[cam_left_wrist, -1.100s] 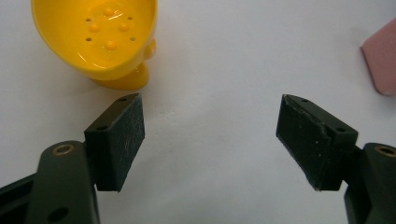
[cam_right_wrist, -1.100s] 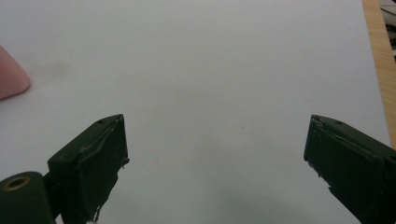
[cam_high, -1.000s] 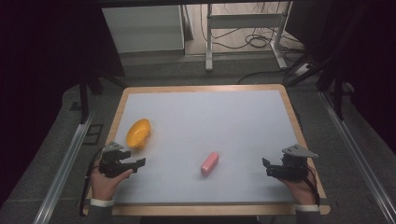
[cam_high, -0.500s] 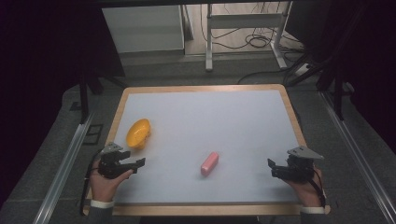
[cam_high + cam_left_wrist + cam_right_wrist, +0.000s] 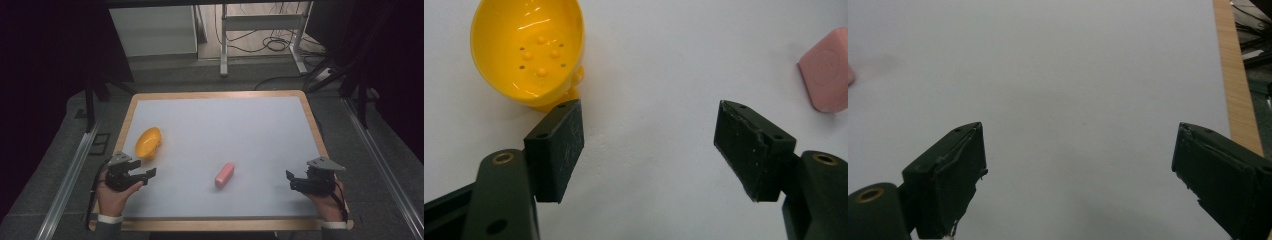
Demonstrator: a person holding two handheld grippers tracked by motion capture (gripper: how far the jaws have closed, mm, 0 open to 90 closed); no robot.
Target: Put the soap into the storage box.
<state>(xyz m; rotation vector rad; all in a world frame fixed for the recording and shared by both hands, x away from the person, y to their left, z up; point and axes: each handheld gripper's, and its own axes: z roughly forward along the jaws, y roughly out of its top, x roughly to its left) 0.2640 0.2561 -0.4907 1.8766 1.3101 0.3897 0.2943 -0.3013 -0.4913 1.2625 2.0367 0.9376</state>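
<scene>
A yellow plastic bowl (image 5: 149,142) with small holes in its bottom lies tilted at the left of the white table top (image 5: 225,130). A pink block (image 5: 224,174) lies near the middle front. My left gripper (image 5: 148,174) hovers just in front of the bowl, pointing right. In the left gripper view the bowl (image 5: 529,50) is beyond the left jaw and the pink block (image 5: 826,70) is at the far right. The left gripper (image 5: 649,120) is open; its jaws have just been closing a little, with nothing between them. My right gripper (image 5: 290,180) stands open at the front right, empty (image 5: 1080,145).
The table has a wooden rim (image 5: 315,120), which runs close to the right gripper's outer jaw (image 5: 1235,75). Grey floor, metal rails and a desk frame with cables lie beyond the table.
</scene>
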